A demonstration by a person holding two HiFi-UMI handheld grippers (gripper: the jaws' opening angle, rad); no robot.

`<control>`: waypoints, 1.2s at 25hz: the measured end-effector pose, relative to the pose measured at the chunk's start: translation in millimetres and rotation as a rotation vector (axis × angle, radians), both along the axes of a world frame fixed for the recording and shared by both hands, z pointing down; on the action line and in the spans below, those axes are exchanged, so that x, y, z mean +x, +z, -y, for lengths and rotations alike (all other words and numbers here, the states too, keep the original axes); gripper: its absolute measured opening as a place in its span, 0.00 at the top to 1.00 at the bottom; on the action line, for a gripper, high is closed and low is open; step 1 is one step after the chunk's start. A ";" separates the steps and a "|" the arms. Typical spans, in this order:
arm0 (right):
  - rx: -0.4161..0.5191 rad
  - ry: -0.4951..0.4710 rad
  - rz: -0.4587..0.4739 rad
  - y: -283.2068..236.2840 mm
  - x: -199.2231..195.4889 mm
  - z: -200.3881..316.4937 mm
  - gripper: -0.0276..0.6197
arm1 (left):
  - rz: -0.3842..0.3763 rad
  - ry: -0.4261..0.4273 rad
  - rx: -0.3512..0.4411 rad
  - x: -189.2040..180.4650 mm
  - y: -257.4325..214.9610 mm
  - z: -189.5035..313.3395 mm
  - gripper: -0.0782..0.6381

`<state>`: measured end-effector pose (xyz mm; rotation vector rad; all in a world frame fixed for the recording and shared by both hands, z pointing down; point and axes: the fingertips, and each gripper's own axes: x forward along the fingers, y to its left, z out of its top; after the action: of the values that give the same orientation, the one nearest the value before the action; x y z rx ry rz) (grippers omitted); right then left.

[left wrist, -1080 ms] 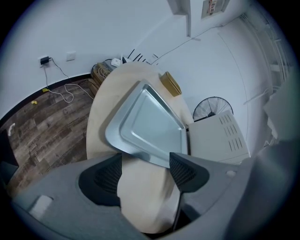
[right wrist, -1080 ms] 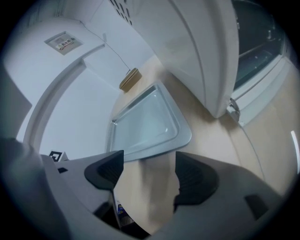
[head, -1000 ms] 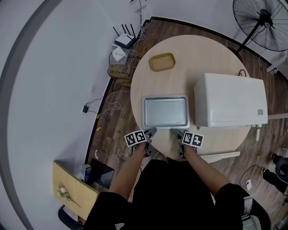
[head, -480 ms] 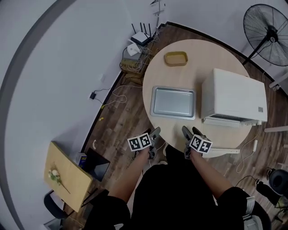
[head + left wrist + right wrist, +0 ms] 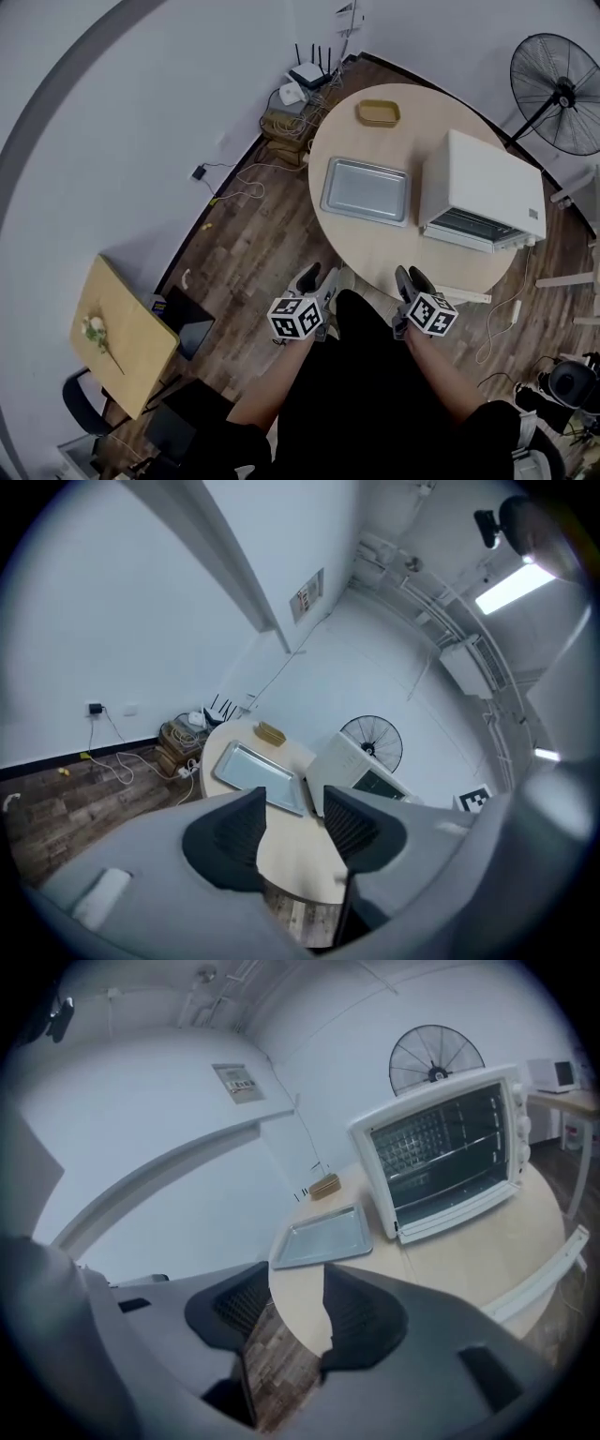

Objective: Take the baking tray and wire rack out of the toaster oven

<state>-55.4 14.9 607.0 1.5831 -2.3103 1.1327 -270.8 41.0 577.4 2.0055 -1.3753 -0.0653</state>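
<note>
The left gripper [image 5: 292, 822] holds its 2 dark jaws partly apart, empty, having just been closing; the right gripper [image 5: 286, 1312] likewise; both hang off the near edge of the round pale wooden table [image 5: 375, 253]; on it the flat silver metal baking tray [image 5: 366, 191] lies just beside the white boxy toaster oven [image 5: 487, 187], the wire rack [image 5: 441, 1147] inside.

Round table [image 5: 375, 253], pale wood top, upper right of the head view. Three items rest directly on it:
- baking tray [image 5: 366, 190], empty, left of centre;
- white toaster oven [image 5: 483, 187], just right of the tray, not touching;
- small tan dish [image 5: 378, 112] near the top rim, apart from both.
</note>
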 end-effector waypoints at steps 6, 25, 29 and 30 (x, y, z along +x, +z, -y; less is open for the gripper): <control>0.064 -0.023 -0.158 -31.2 18.1 -36.1 0.77 | -0.054 0.008 0.131 9.1 -33.6 -45.8 0.85; 0.201 0.087 -0.178 -70.6 179.2 -53.3 0.95 | 0.127 0.181 0.147 163.6 -48.2 -46.9 0.87; 0.220 0.094 -0.173 -77.7 238.2 -50.3 0.95 | 0.158 0.147 0.137 219.3 -53.0 -32.2 0.87; 0.220 0.094 -0.171 -77.1 253.7 -49.0 0.95 | 0.167 0.142 0.135 234.5 -52.9 -29.7 0.87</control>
<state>198.3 63.9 529.8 1.8024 -2.3345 0.7455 -36.3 70.7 524.5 2.2589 -1.3569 0.0768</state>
